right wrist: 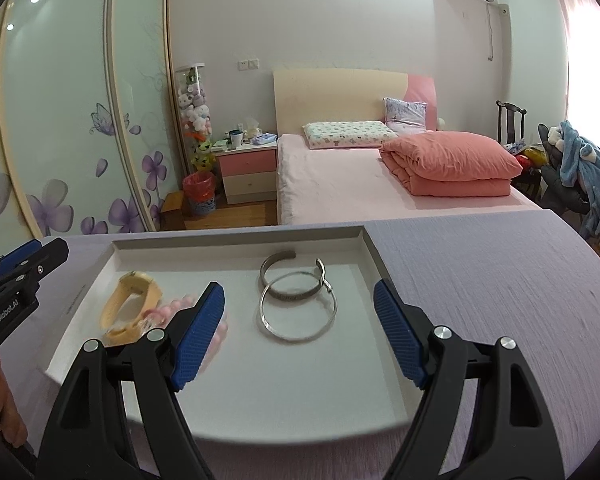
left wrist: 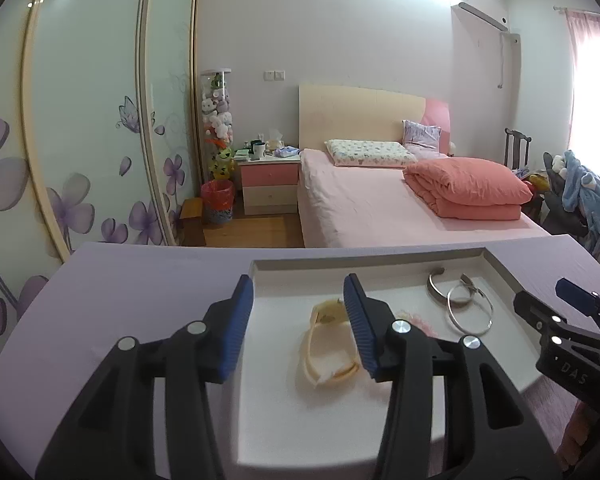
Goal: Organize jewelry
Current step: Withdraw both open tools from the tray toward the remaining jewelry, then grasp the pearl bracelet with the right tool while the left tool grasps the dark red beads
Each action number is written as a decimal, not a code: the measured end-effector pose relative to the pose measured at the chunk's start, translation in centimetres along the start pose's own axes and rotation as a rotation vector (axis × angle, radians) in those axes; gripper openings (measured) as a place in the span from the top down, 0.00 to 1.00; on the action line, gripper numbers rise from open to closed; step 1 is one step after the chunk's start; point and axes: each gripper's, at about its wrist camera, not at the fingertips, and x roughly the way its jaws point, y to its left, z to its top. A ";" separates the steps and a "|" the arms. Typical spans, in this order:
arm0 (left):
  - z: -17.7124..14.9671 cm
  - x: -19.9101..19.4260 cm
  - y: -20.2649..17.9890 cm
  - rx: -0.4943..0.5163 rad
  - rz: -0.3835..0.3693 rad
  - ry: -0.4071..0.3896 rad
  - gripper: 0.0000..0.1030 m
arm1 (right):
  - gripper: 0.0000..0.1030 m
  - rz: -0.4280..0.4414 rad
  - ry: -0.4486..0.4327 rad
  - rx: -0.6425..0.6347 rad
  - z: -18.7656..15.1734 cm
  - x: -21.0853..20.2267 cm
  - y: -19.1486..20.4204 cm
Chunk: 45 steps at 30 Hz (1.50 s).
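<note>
Silver bangles (right wrist: 298, 300) lie overlapping in the white tray (right wrist: 236, 244), centre of the right wrist view, straight ahead between the right gripper's (right wrist: 300, 336) wide-open, empty jaws; left gripper (left wrist: 298, 330), also open and empty, faces the yellow band (left wrist: 328, 344).

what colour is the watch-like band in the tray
Pale yellow band, clearest in the right wrist view.

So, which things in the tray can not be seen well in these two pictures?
- Pink bead bracelet: blurred in the right wrist view and partly behind the right tool; in the left wrist view mostly hidden by the left tool.
- Yellow band: one side covered by the left tool's finger in the left wrist view.
- Engraving on the silver bangles: too small to read.
- Tray: near edge hidden behind both tools.
</note>
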 end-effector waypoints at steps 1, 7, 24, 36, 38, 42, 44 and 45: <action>-0.3 -0.5 0.3 -0.004 -0.001 0.000 0.52 | 0.25 0.001 -0.002 -0.003 -0.4 -0.6 0.0; -2.4 -4.7 2.2 -0.025 -0.011 0.005 0.50 | 0.25 0.024 0.004 -0.009 -2.9 -4.5 -0.1; -11.0 -13.4 4.4 -0.023 -0.008 0.078 0.42 | 0.26 0.071 0.177 -0.037 -11.4 -10.9 0.3; -11.7 -14.4 2.3 0.003 -0.026 0.096 0.41 | 0.37 0.055 0.271 -0.061 -12.8 -10.2 0.7; -11.7 -14.3 2.1 0.004 -0.030 0.100 0.41 | 0.41 0.046 0.288 -0.063 -12.7 -9.9 0.7; -11.8 -14.1 1.9 0.008 -0.031 0.108 0.41 | 0.49 0.042 0.323 -0.073 -12.7 -9.2 0.9; -11.9 -14.1 1.9 0.007 -0.032 0.113 0.41 | 0.52 0.042 0.340 -0.081 -12.8 -8.9 1.0; -11.9 -14.1 1.8 0.008 -0.033 0.115 0.41 | 0.53 0.041 0.347 -0.084 -12.8 -8.8 1.0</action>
